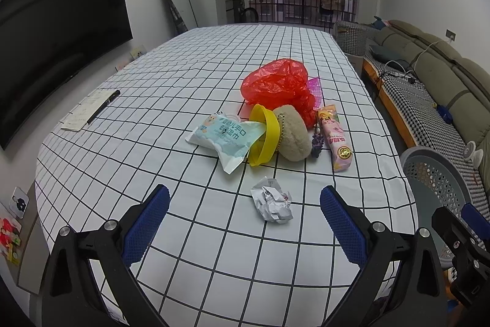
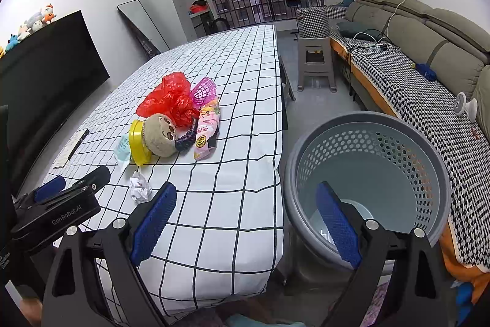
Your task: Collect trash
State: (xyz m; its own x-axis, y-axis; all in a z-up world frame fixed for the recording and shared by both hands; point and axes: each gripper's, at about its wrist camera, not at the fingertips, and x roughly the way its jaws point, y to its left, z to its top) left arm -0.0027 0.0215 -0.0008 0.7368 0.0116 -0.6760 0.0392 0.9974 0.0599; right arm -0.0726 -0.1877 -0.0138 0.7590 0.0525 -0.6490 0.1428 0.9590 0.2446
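A crumpled white paper ball (image 1: 272,200) lies on the checked tablecloth (image 1: 183,75), just ahead of my open, empty left gripper (image 1: 243,204); it also shows in the right wrist view (image 2: 140,189). Behind it lie a wet-wipe packet (image 1: 228,138), a yellow ring-shaped lid (image 1: 264,140), a beige plush toy (image 1: 294,137), a pink snack wrapper (image 1: 335,140) and a red plastic bag (image 1: 278,85). A grey perforated basket (image 2: 367,161) stands on the floor beside the table. My right gripper (image 2: 245,204) is open and empty, between table edge and basket.
A notepad with a black pen (image 1: 92,109) lies at the table's left side. A pink mesh piece (image 2: 203,89) lies by the red bag. A sofa (image 2: 428,51) runs along the right wall, a grey stool (image 2: 315,63) stands beyond the table, a dark TV (image 1: 55,45) at left.
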